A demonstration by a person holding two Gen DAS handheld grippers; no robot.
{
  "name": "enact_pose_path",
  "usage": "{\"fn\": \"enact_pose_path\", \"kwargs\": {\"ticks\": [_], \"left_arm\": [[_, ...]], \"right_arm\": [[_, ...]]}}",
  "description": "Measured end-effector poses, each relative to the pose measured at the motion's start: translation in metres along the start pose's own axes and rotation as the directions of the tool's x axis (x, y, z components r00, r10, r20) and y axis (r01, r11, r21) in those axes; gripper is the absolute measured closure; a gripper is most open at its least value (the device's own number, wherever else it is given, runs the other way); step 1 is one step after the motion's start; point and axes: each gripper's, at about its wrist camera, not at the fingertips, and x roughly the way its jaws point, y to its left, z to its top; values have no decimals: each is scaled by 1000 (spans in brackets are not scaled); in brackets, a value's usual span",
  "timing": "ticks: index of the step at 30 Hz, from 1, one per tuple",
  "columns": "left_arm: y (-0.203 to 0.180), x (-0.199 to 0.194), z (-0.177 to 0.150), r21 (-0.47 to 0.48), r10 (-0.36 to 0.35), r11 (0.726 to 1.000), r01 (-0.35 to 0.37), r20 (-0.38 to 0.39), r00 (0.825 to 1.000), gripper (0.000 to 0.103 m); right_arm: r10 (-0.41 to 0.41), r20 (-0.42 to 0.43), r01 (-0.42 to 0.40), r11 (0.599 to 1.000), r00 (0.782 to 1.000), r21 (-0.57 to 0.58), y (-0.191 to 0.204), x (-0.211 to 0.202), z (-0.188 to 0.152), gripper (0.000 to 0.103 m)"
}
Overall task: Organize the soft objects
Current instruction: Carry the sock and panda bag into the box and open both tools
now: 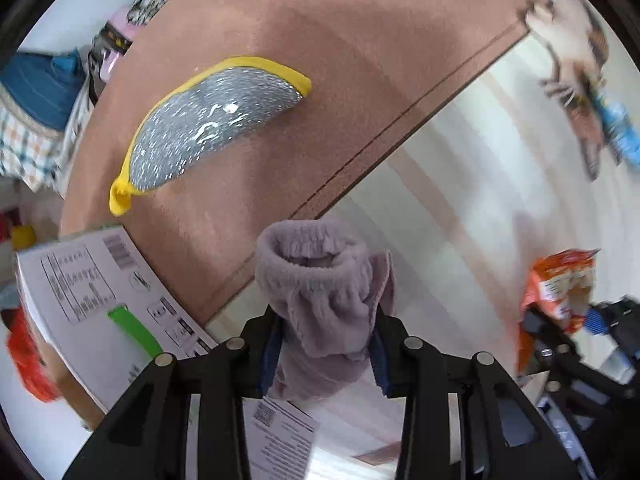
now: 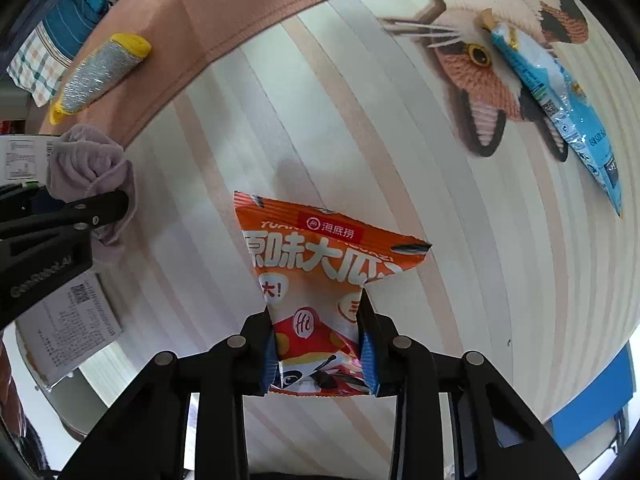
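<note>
My left gripper (image 1: 326,344) is shut on a fuzzy lilac sock (image 1: 320,280) and holds it above the striped bed cover; the sock also shows at the left of the right wrist view (image 2: 86,164). My right gripper (image 2: 320,344) is shut on an orange snack packet (image 2: 316,264), which also shows at the right of the left wrist view (image 1: 560,284). A silver scrubbing pad with yellow trim (image 1: 204,128) lies on the pink-brown cloth; it also shows in the right wrist view (image 2: 100,76).
A blue snack packet (image 2: 560,92) lies on a cat picture (image 2: 492,64) at the far right. A white printed box (image 1: 92,292) sits at the left, with a paper sheet (image 2: 72,320) below. Piled clothes (image 1: 36,112) lie at the far left.
</note>
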Motion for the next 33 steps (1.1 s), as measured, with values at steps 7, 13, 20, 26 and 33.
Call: {"fn": "enact_pose_path", "kwargs": {"ticks": [7,13,20,26,33], "left_arm": [[35,-52,-44,-215,-288,926,309,123,950,69],[117,-109,-108,-371,-378,790,487,330,865,69],[242,-116,-206,-570,-266,664,484,425,865,68],[306,-28,-257,-722,-334,487,491,366,869,69],[325,47,-257,-750,-444,439,495,298,845,69]], "right_arm": [[64,89,-57,995,994,-82,29,-59,-20,69],[132,179,-82,962,975,-259,95,-134,-44,69],[224,141,-128,860,964,-494,226,-171,-60,69],[155,18,-118,818,988,-563,333,-99,-78,69],[39,-28,-48,818,999,-573,376,-23,-78,69]]}}
